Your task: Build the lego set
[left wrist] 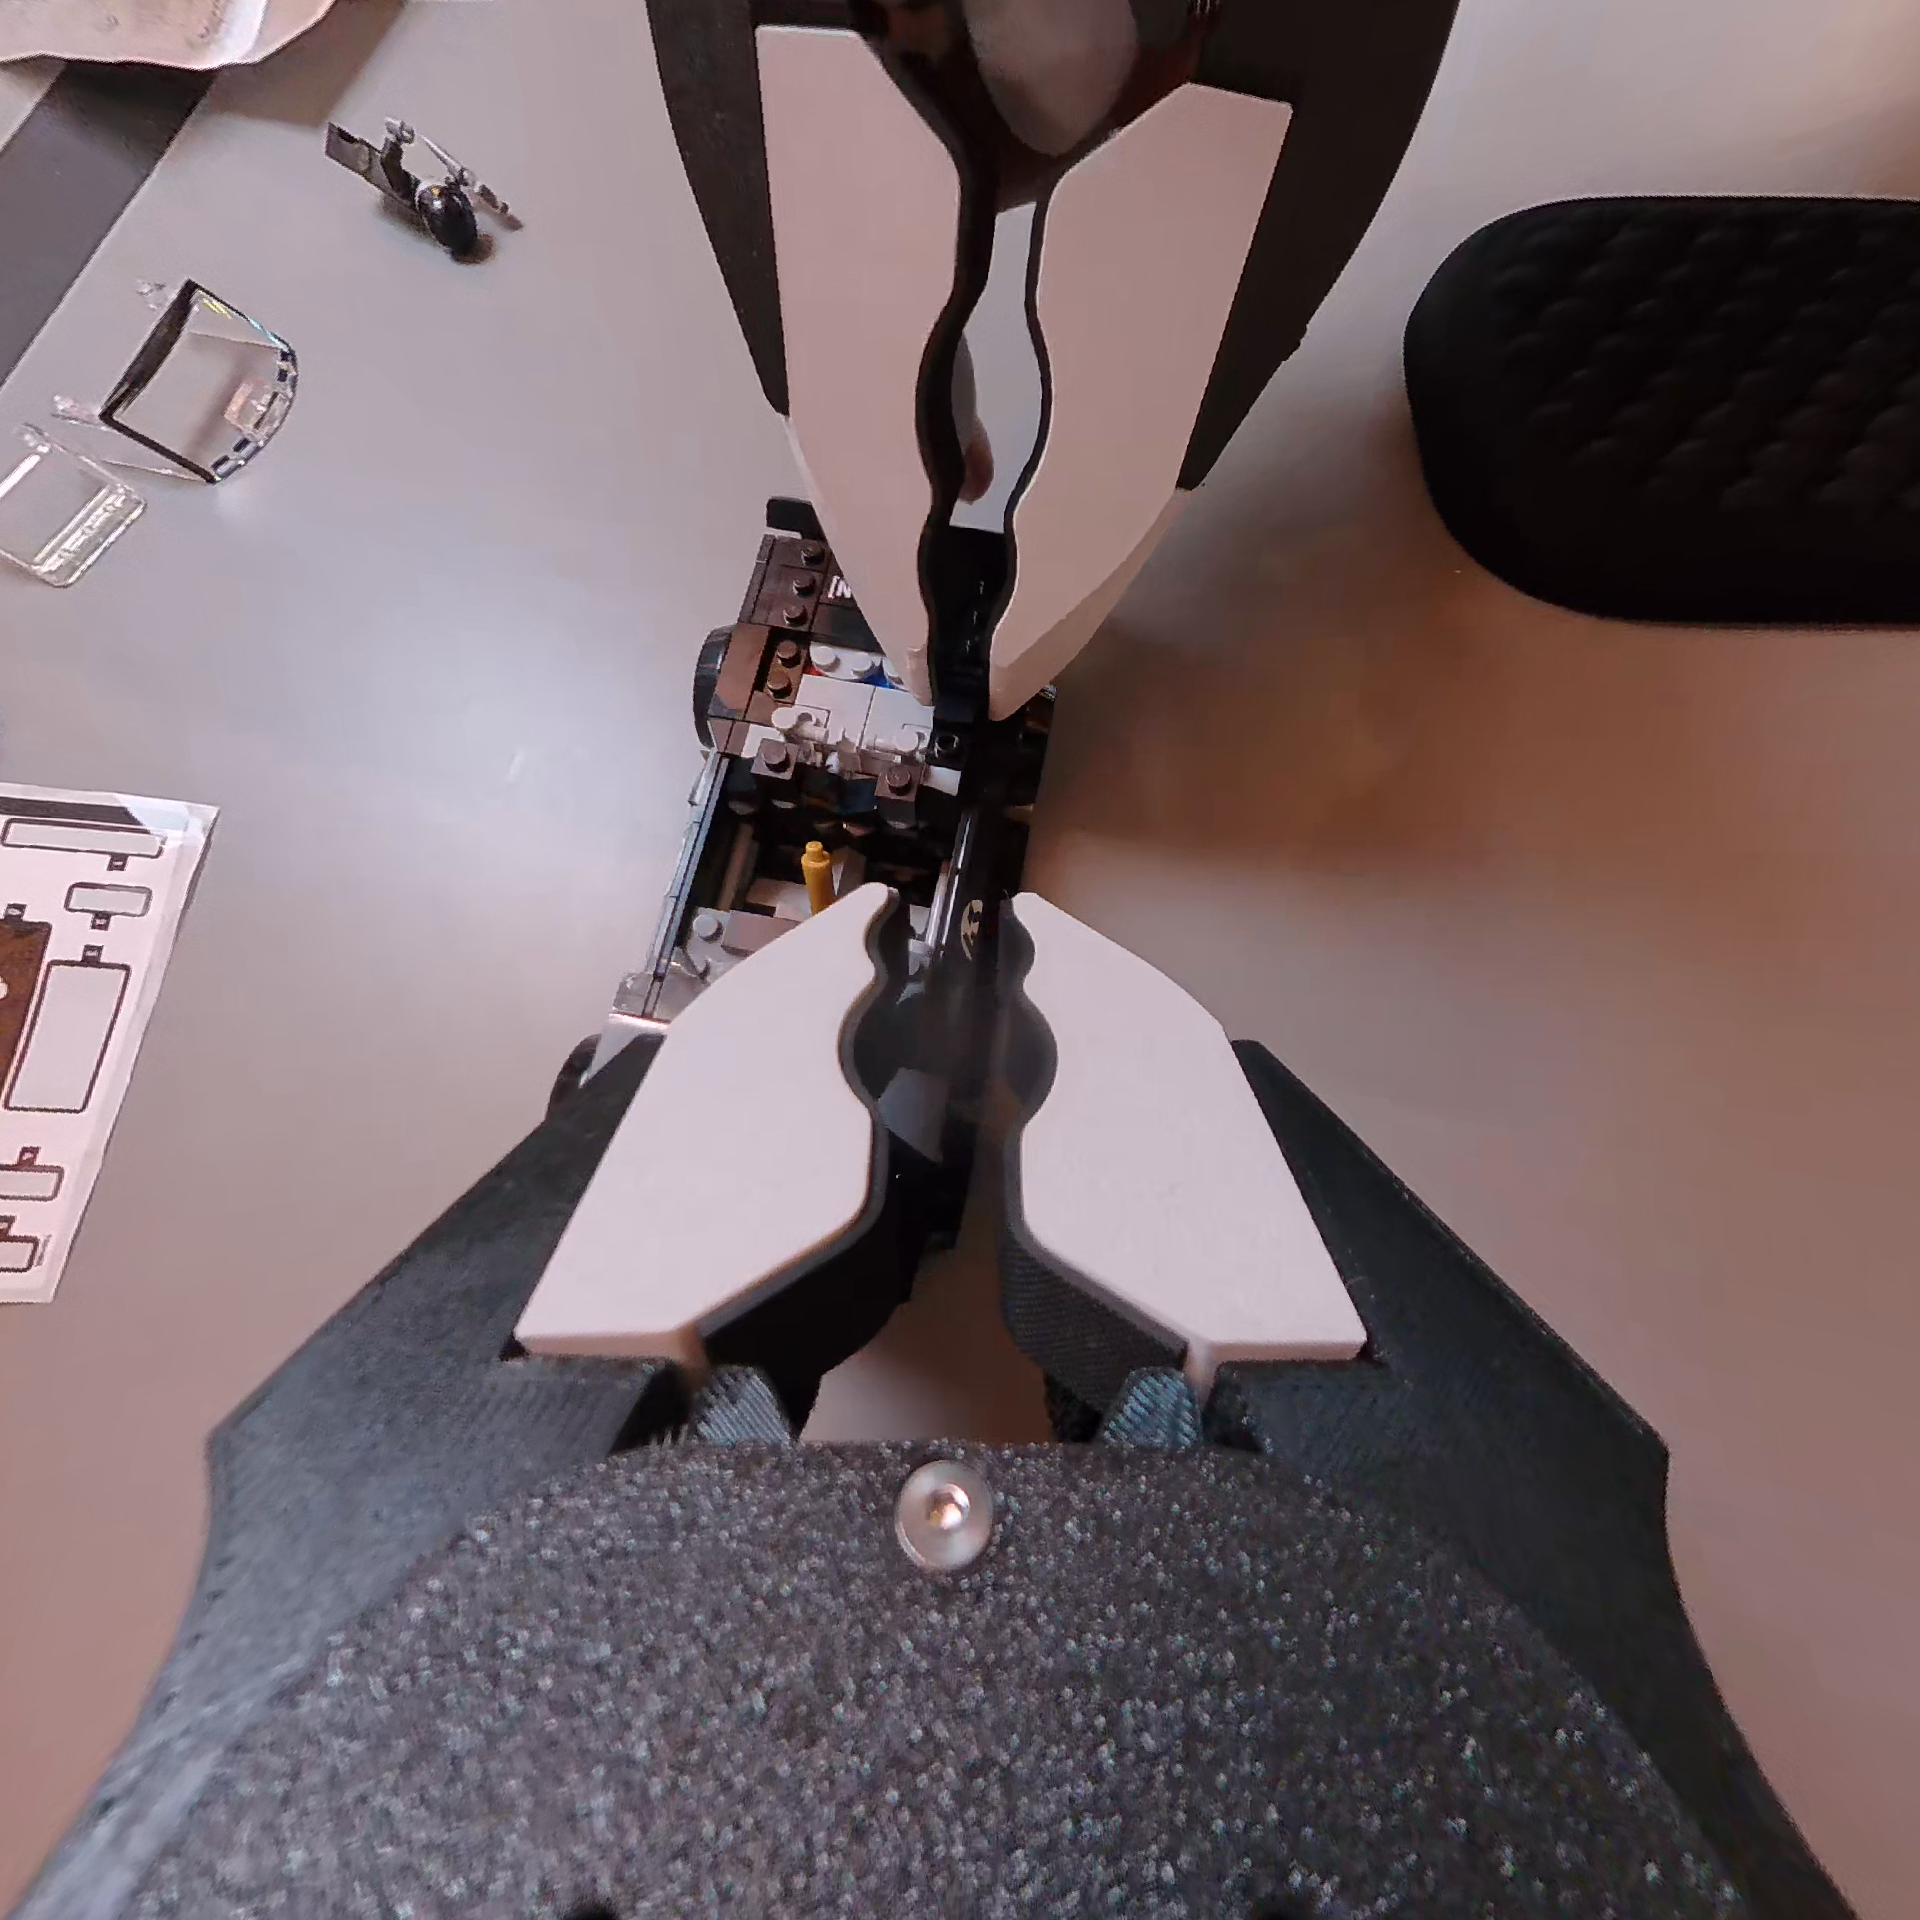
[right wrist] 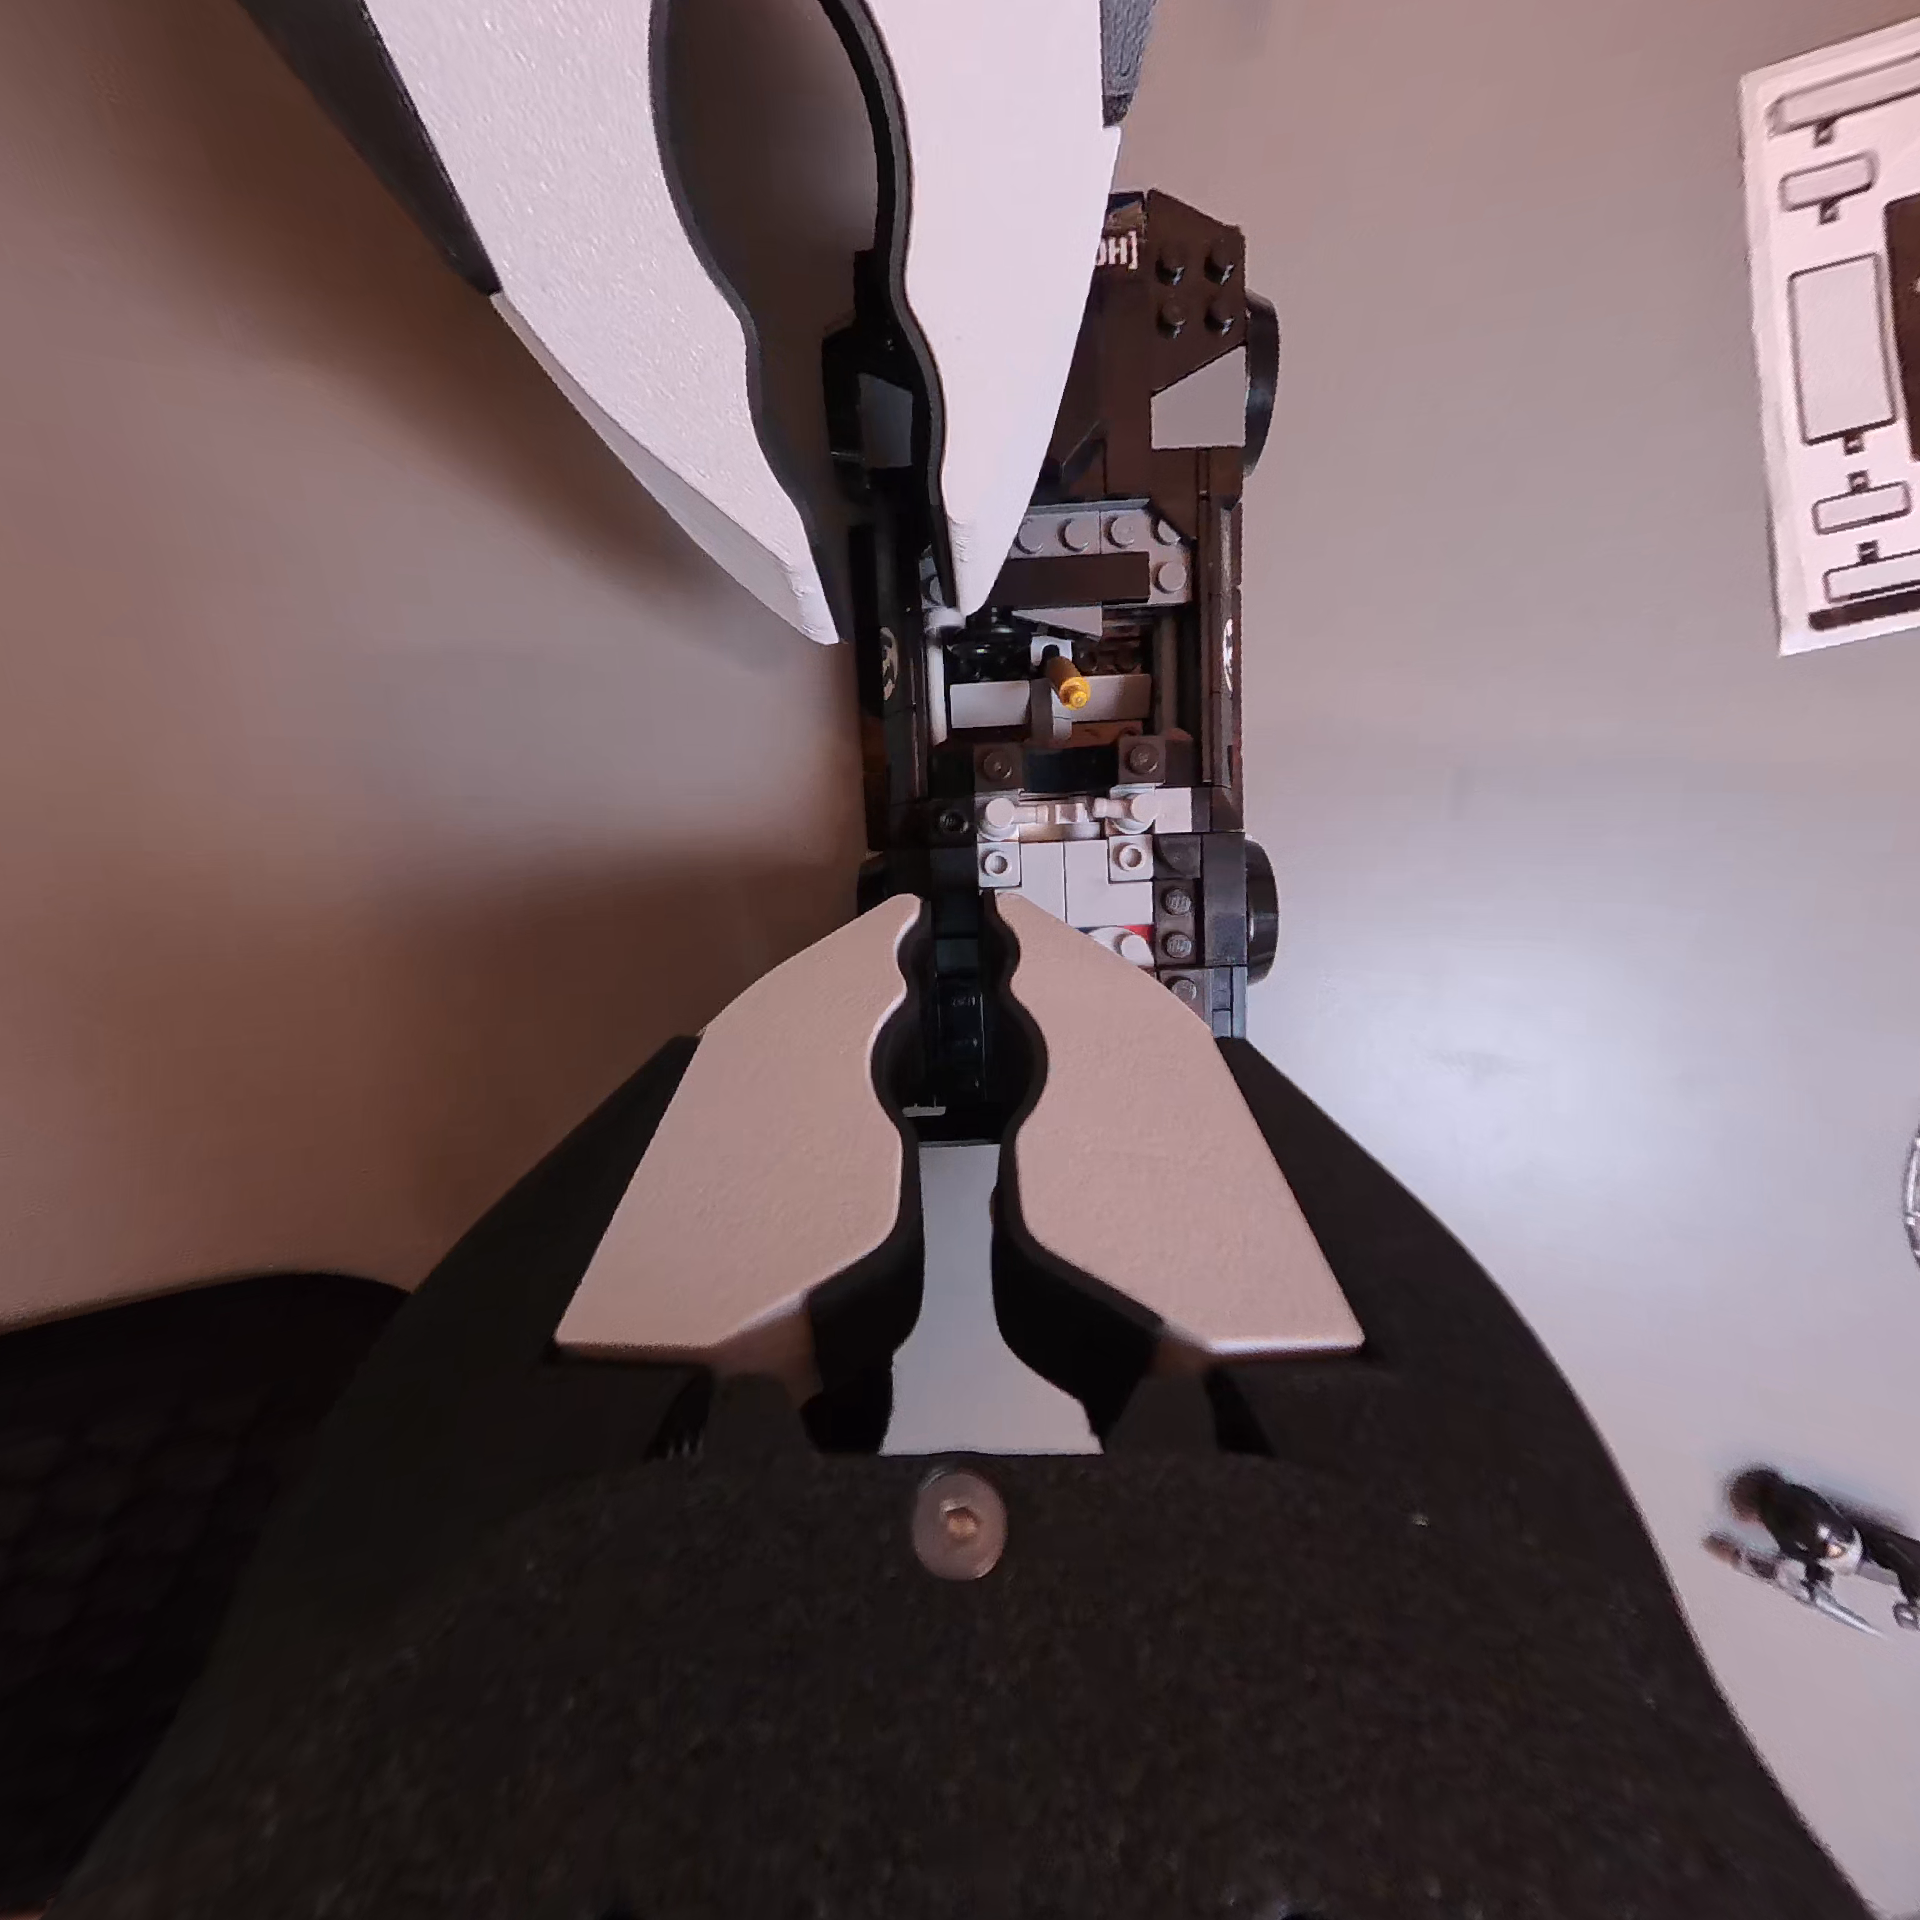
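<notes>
Risk: partly built lego car (left wrist: 831, 790), black with grey and white bricks and a small yellow lever (left wrist: 818, 871) in its open cockpit, could twist or shed bricks if the two grippers squeeze or pull unevenly, since both seem to grip the same thin side wall. Position: on the grey table (left wrist: 1351, 935), at centre of both wrist views. Long axis: 12 to 6 o'clock in each view; which end is the nose I cannot tell. Left gripper (left wrist: 951, 914): fingers nearly together, pinching the car's right-hand wall at 6 o'clock. Right gripper (right wrist: 961, 914): likewise narrowed on that wall's opposite end. Loose items: clear windscreen pieces (left wrist: 197, 384), sticker sheet (left wrist: 83, 1029), small dark sub-assembly (left wrist: 426, 187), at 9 to 11 o'clock.
</notes>
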Action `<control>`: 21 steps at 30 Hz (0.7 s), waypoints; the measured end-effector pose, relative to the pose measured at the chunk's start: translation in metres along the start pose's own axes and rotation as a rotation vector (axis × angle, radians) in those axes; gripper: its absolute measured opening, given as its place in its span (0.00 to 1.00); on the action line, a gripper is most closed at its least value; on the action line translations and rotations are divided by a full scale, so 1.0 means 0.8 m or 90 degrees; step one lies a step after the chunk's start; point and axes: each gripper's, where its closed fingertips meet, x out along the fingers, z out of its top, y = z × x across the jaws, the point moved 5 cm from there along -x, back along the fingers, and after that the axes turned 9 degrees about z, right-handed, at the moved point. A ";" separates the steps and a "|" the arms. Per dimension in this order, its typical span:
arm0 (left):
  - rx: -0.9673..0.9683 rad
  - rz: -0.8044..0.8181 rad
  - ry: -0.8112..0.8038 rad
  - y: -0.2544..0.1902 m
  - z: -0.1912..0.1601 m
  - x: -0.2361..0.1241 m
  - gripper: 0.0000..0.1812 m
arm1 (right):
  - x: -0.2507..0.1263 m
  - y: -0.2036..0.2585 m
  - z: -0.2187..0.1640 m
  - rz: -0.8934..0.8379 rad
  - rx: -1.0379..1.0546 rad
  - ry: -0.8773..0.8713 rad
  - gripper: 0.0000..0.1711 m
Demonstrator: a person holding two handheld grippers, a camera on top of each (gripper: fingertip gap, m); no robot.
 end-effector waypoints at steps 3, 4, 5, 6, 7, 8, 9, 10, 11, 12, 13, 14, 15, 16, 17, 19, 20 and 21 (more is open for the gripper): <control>0.003 0.002 -0.006 0.001 0.000 -0.005 0.09 | -0.004 -0.001 -0.003 -0.010 -0.012 -0.028 0.05; 0.003 0.005 -0.010 0.002 0.000 -0.008 0.09 | -0.007 0.000 -0.003 -0.010 -0.014 -0.039 0.09; 0.001 0.009 -0.013 0.004 -0.001 -0.010 0.09 | -0.009 0.000 -0.004 -0.012 -0.016 -0.043 0.11; -0.002 0.012 -0.015 0.006 -0.001 -0.012 0.10 | -0.012 0.000 -0.006 -0.020 -0.019 -0.040 0.11; -0.006 0.015 -0.018 0.009 -0.002 -0.015 0.10 | -0.014 0.000 -0.008 -0.027 -0.023 -0.036 0.11; -0.009 0.018 -0.021 0.012 -0.004 -0.017 0.11 | -0.015 0.001 -0.010 -0.028 -0.027 -0.034 0.11; -0.012 0.023 -0.024 0.016 -0.006 -0.018 0.14 | -0.015 0.003 -0.012 -0.026 -0.030 -0.028 0.11; -0.017 0.025 -0.023 0.019 -0.009 -0.019 0.18 | -0.014 0.004 -0.014 -0.028 -0.036 -0.018 0.11; -0.024 0.027 -0.022 0.023 -0.012 -0.020 0.22 | -0.013 0.005 -0.014 -0.032 -0.043 -0.011 0.11; -0.032 0.029 -0.024 0.026 -0.014 -0.021 0.25 | -0.013 0.006 -0.013 -0.034 -0.048 -0.008 0.11; -0.035 0.028 -0.026 0.027 -0.015 -0.022 0.26 | -0.012 0.007 -0.011 -0.036 -0.050 -0.005 0.11; -0.034 0.030 -0.028 0.028 -0.015 -0.022 0.27 | -0.011 0.006 -0.008 -0.039 -0.052 -0.002 0.10; -0.031 0.033 -0.029 0.029 -0.015 -0.022 0.28 | -0.011 0.005 -0.006 -0.045 -0.055 0.004 0.10; -0.026 0.034 -0.028 0.028 -0.016 -0.022 0.29 | -0.010 0.004 -0.004 -0.048 -0.057 0.008 0.09; -0.022 0.034 -0.025 0.027 -0.016 -0.021 0.29 | -0.010 0.003 -0.002 -0.046 -0.057 0.012 0.09; -0.014 0.036 -0.014 0.026 -0.019 -0.017 0.29 | -0.008 0.001 0.000 -0.042 -0.057 0.022 0.08; -0.010 0.035 -0.010 0.025 -0.020 -0.016 0.29 | -0.007 0.000 0.001 -0.041 -0.058 0.028 0.07; -0.007 0.036 -0.007 0.024 -0.021 -0.014 0.29 | -0.006 0.000 0.001 -0.039 -0.059 0.032 0.06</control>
